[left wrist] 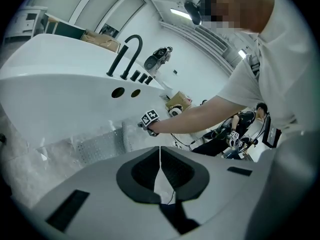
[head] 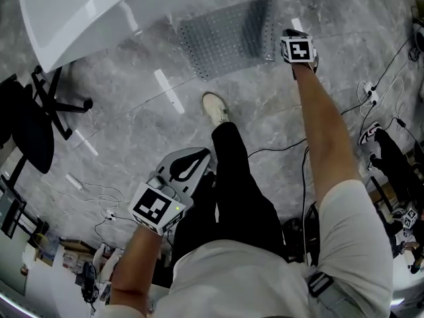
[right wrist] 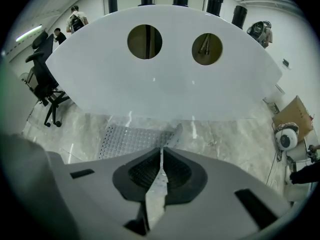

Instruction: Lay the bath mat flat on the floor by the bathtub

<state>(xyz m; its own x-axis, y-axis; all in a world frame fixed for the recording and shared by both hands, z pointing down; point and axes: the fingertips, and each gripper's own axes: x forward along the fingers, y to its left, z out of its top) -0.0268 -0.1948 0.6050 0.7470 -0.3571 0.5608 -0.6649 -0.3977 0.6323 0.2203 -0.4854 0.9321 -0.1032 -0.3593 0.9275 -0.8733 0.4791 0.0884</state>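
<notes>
The grey perforated bath mat (head: 222,38) lies on the marble floor (head: 278,121) just beside the white bathtub (head: 86,12), mostly flat, with its right edge curled upward. The right gripper (head: 297,50) reaches out to that raised edge; in the right gripper view its jaws are pressed together on a thin strip of the dotted mat. The left gripper (head: 189,164) hangs back near the person's dark trouser leg, well apart from the mat, with its jaws closed together and nothing between them
</notes>
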